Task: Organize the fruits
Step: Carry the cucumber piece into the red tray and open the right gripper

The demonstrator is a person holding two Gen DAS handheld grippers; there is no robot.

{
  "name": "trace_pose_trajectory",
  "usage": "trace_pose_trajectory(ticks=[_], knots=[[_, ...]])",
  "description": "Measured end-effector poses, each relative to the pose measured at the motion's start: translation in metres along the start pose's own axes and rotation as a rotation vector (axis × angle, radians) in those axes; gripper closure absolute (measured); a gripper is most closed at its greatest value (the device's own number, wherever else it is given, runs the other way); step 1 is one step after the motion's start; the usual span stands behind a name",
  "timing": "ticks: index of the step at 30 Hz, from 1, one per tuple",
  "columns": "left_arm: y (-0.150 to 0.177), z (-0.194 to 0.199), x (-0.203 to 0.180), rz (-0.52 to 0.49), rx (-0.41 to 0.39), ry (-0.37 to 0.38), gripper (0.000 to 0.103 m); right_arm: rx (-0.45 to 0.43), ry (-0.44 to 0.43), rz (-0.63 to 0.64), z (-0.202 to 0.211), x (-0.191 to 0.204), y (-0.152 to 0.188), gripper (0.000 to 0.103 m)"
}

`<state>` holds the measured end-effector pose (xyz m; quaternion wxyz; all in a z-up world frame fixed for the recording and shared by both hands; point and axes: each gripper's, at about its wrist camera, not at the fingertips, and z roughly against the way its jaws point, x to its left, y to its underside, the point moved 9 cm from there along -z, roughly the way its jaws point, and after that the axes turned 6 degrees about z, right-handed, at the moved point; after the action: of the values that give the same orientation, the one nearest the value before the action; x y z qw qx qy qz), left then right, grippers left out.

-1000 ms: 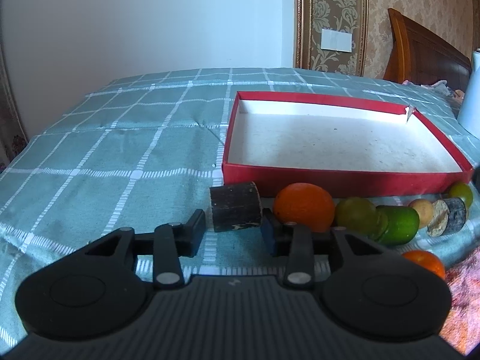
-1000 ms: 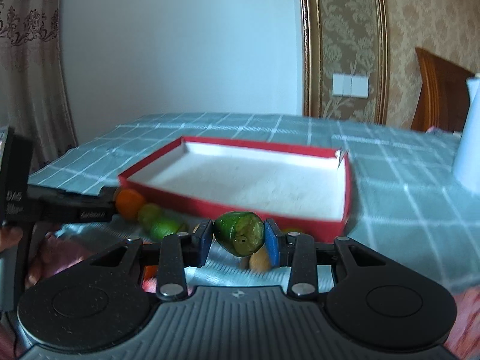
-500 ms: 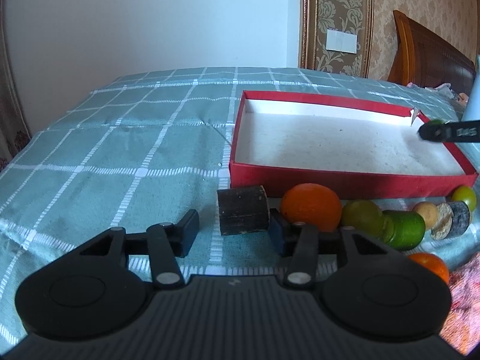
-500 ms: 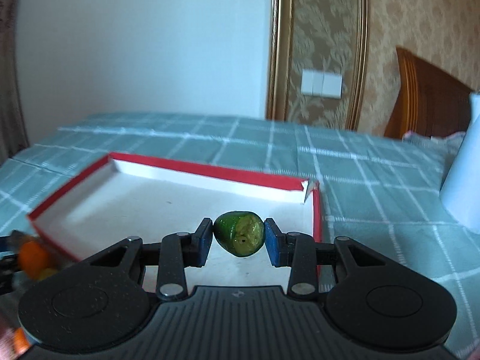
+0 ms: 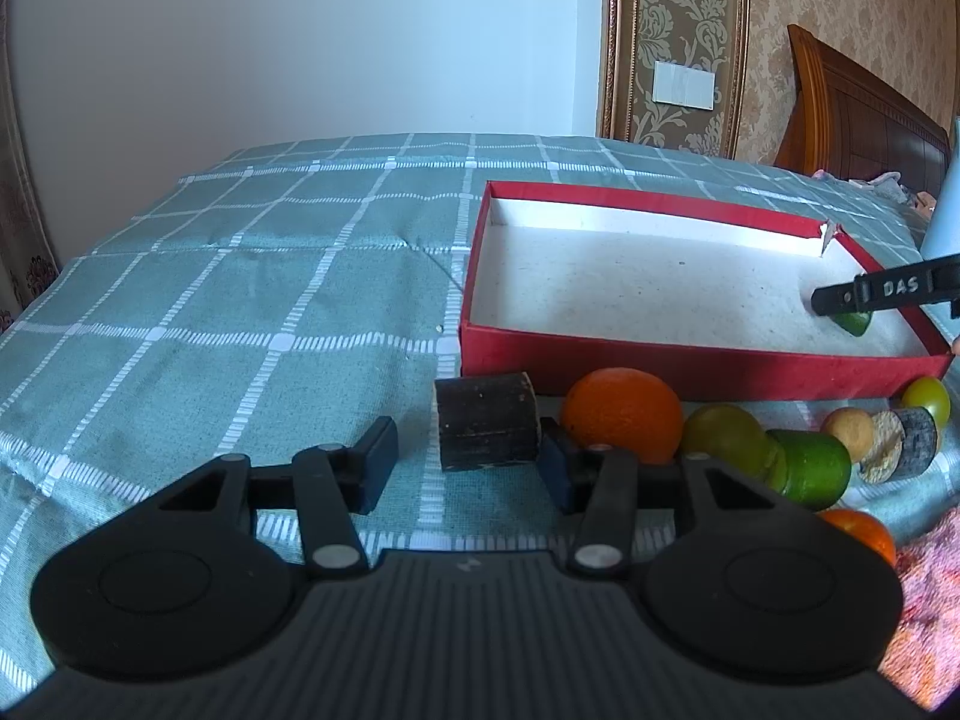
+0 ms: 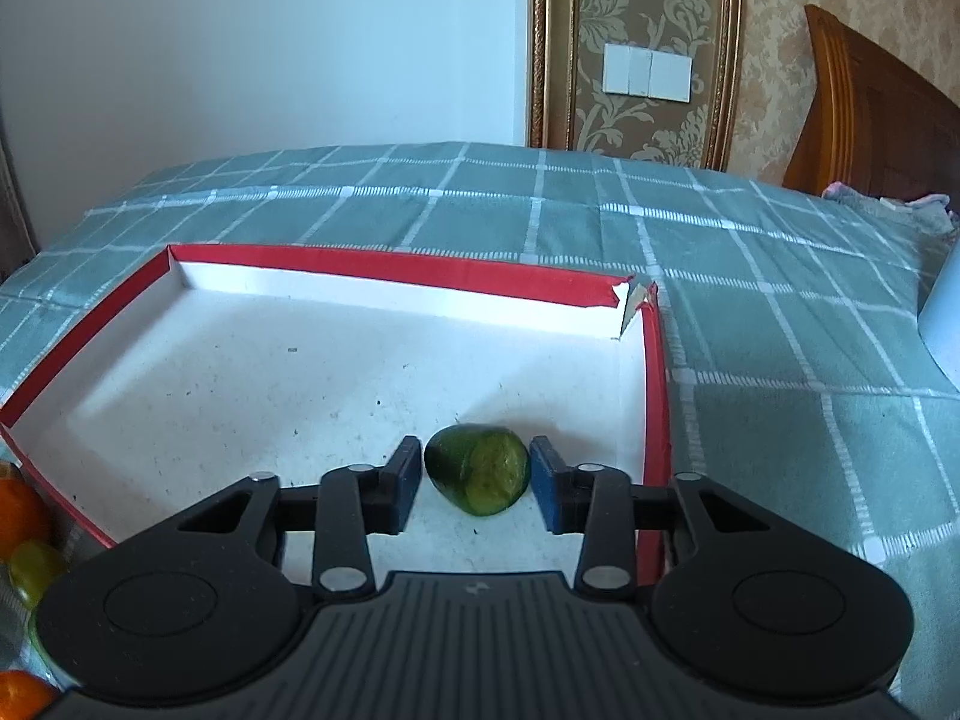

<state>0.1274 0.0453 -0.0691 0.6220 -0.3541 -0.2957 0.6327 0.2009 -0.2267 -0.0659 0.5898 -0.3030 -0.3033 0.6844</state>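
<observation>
With the right claw [image 6: 470, 483] opening around the green fruit piece [image 6: 478, 476] on the red box [image 6: 655, 396] floor, either pad could nudge it rolling on withdrawal, while the left claw [image 5: 465, 463] stands empty, partly open.

We see the box [image 5: 690, 369] lying on the bed [image 5: 240, 300], with a headboard [image 5: 864, 114] behind and to the right. In the box, near its right wall, a fruit piece [image 6: 478, 477] rests on the floor between the right gripper's [image 6: 471, 480] opening jaws, clear of both pads. Before the box's front wall runs a row: a block [image 5: 486, 423] at the left, then an orange [image 5: 621, 414], two fruits [image 5: 729, 441] touching, and small pieces [image 5: 900, 444] at the right. The block sits between the left gripper's [image 5: 465, 465] parted jaws. A second orange [image 5: 858, 531] lies nearer us, right.
</observation>
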Motion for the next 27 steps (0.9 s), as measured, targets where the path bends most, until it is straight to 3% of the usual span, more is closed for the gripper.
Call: trace_pose_trajectory(ticks=[5,12,16,19,24,27], knots=[[0.000,0.000,0.000,0.000,0.000,0.000,0.056,-0.057,-0.007,-0.052,0.017,-0.012,-0.004,0.033],[0.000,0.000,0.000,-0.002,-0.001,-0.001,0.056,-0.095,-0.003,-0.090,0.033,-0.018,0.004,0.032],[0.000,0.001,-0.006,-0.040,-0.008,0.015,0.072,-0.141,-0.010,-0.123,0.042,-0.021,0.009,0.032],[0.001,0.004,-0.011,-0.089,-0.021,-0.021,0.072,-0.175,-0.020,-0.155,0.049,-0.023,0.009,0.031],[0.002,0.008,-0.008,-0.062,-0.030,-0.030,0.072,-0.281,0.045,-0.161,0.068,-0.032,0.001,0.026],[0.003,0.015,-0.005,-0.059,-0.047,-0.036,0.073,-0.327,0.062,-0.181,0.078,-0.038,-0.003,0.017]])
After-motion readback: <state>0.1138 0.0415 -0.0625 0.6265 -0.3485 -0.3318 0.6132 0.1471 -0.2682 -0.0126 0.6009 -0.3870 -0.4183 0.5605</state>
